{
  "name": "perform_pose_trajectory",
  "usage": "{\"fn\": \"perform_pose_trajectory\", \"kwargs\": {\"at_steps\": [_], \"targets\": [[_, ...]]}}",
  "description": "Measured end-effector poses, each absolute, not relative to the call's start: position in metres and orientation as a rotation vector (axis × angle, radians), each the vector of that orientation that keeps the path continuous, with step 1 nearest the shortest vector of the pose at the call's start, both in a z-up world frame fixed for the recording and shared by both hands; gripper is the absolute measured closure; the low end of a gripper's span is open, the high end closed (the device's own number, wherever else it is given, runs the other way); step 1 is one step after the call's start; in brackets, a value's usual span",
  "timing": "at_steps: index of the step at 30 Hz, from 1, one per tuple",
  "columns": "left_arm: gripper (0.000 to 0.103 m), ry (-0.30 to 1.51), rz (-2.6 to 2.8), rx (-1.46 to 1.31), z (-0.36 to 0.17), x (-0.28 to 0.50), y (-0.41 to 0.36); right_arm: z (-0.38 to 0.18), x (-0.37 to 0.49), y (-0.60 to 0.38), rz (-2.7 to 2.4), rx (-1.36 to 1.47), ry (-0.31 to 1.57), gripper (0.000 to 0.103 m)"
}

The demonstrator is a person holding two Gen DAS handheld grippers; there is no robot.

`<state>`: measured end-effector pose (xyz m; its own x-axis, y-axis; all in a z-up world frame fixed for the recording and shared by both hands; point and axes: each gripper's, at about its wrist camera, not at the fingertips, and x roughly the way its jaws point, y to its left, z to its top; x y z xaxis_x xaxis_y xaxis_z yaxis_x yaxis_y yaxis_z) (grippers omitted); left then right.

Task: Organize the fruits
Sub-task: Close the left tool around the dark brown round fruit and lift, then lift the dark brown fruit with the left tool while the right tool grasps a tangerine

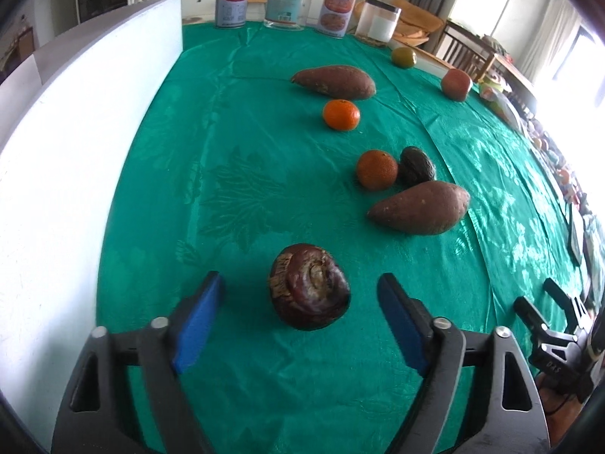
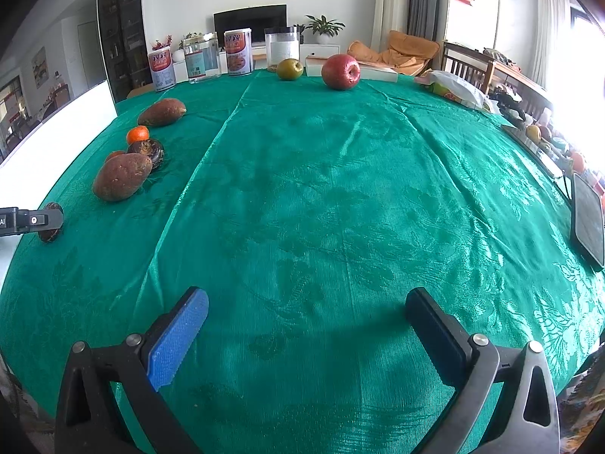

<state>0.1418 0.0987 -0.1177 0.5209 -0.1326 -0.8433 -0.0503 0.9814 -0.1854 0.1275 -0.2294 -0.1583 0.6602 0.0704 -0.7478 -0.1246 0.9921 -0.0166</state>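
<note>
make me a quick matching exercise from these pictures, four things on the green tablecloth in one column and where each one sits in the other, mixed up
Things:
1. dark brown fruit
2. red apple
3. avocado
4. clear jar

Places:
A. at the far edge, between two printed cans
B. between the open fingers of the left gripper, not gripped
C. touching an orange fruit, behind the nearer sweet potato
D. far side of the cloth, beside a green fruit

Pairs: 1-B, 2-D, 3-C, 4-A

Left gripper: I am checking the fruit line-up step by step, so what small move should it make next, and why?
Probably draw the left gripper straight back. Its pads stand open and clear of the dark round fruit, which rests on the green cloth at the near end of the produce row, so it looks placed.
</note>
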Motion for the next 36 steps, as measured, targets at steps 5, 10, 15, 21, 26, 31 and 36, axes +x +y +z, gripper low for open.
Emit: {"fn": "perform_pose_trajectory", "kwargs": {"at_steps": [5,10,15,21,26,31,36], "targets": [[0.012,1.021,-0.039,-0.148,-0.121,0.138,0.094,-0.159,0.127,-0.229,0.110,-0.068,0.842,0.000],[0.010,1.016,-0.022,-0.073,-0.124,0.133,0.087,-0.159,0.127,-0.230,0.111,-0.068,0.842,0.000],[0.010,1.020,-0.033,-0.035,-0.125,0.126,0.085,-0.159,0.127,-0.229,0.111,-0.068,0.841,0.000],[0.017,1.001,-0.048,-0.081,-0.122,0.129,0.089,-0.153,0.127,-0.231,0.203,-0.023,0.849,0.000],[0.060,0.963,-0.072,-0.069,-0.119,0.132,0.083,-0.110,0.115,-0.219,0.315,-0.031,0.690,0.000],[0.060,0.935,-0.072,-0.164,-0.119,0.130,0.095,-0.070,0.169,-0.161,0.395,-0.110,0.758,0.000],[0.060,0.915,-0.069,-0.231,-0.107,0.115,0.108,-0.071,0.268,-0.090,0.515,-0.011,0.970,0.034]]}}
